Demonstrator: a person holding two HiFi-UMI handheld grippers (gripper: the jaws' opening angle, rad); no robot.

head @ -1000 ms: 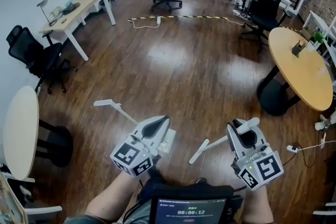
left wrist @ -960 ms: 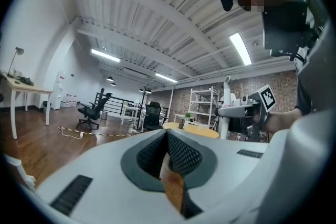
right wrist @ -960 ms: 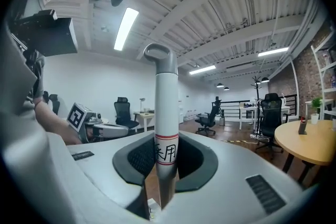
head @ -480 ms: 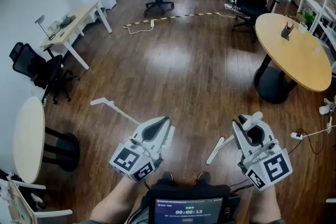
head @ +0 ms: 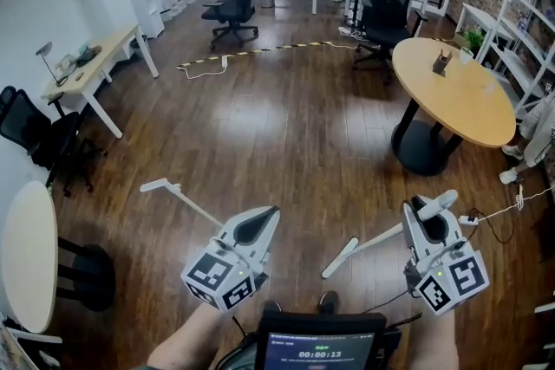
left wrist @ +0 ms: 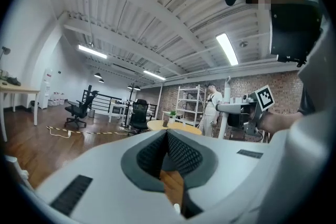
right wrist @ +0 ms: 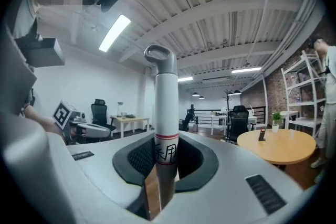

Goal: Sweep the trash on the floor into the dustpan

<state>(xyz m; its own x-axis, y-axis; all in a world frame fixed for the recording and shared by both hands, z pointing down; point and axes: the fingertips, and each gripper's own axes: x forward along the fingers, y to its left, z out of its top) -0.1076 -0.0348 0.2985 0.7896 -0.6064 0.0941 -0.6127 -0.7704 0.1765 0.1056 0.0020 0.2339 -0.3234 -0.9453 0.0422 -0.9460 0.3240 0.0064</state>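
Two grippers show in the head view, each carrying one long white piece. The right gripper has its jaws closed on a looped white handle, which slants from its top end just past the jaws down toward the near left, above the wooden floor. The left gripper carries a thin white rod that runs away to the left and ends in a short flat crosspiece.

The room holds two round tables, one at the right and one at the near left, one long table at the far left, and three black office chairs. No pan or brush head can be made out, nor any trash on the boards.

The right gripper view alone shows the looped white handle's ring top and a red-edged label with black characters, standing upright in the right gripper. The left gripper view shows the left gripper with its jaws drawn together and only a small white bit low in the gap. That view also catches a person in white beside a shelf.
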